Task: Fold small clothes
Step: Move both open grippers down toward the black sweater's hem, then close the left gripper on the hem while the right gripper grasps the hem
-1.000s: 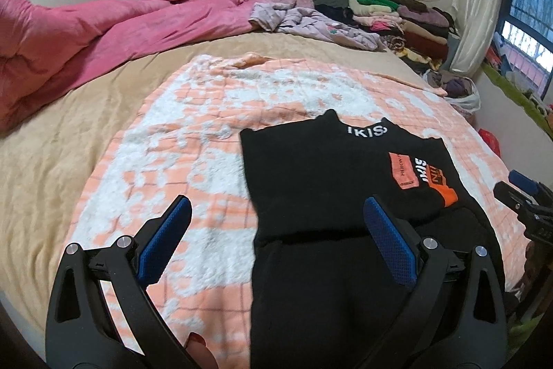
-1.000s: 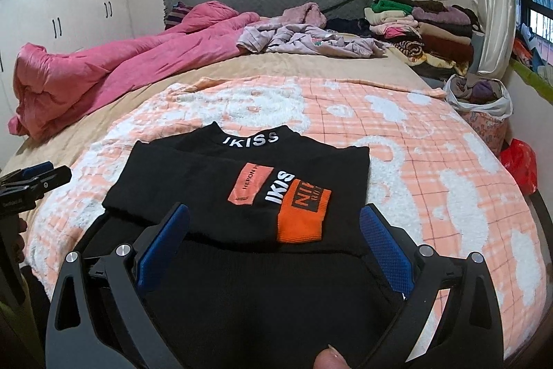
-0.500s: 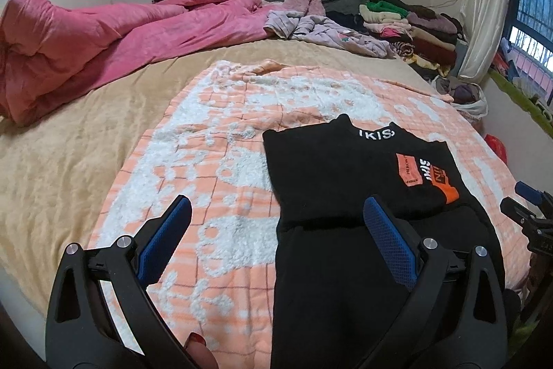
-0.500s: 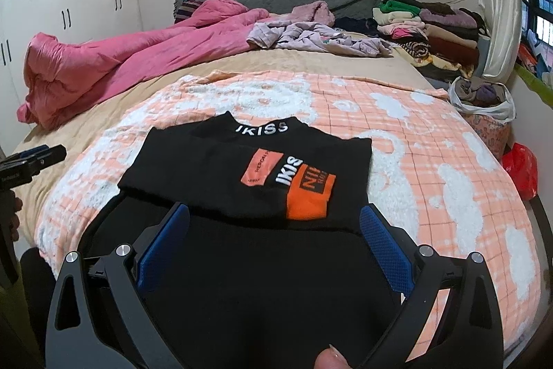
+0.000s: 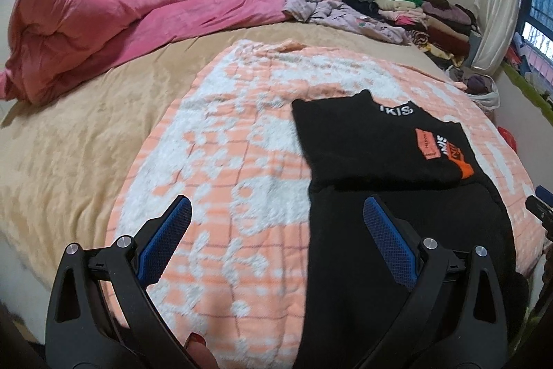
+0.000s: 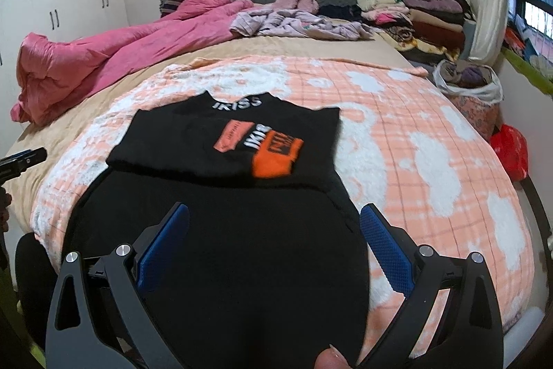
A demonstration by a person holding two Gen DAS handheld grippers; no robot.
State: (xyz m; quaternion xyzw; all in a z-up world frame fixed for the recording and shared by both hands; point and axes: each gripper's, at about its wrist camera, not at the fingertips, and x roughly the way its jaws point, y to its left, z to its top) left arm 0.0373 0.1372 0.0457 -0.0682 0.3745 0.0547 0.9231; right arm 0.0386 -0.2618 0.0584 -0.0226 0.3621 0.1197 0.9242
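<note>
A black top (image 5: 376,147) (image 6: 228,140) with white "IKISS" lettering and an orange patch lies on the orange-and-white blanket (image 5: 228,168) (image 6: 408,140). Its sleeves are folded in and its lower part hangs over the bed's near edge. My left gripper (image 5: 276,230) is open and empty, above the blanket at the top's left lower edge. My right gripper (image 6: 274,230) is open and empty, above the top's lower part. Each gripper's tip shows at the edge of the other view.
A pink duvet (image 5: 114,23) (image 6: 114,57) is bunched at the far left of the beige bed. Loose pale clothes (image 6: 293,23) lie by the grey headboard. A pile of folded clothes (image 6: 414,12) and a bag (image 6: 466,82) stand at the right.
Both grippers have drawn back and up from the top, so more of the bed shows. Both stay open. The top has not moved.
</note>
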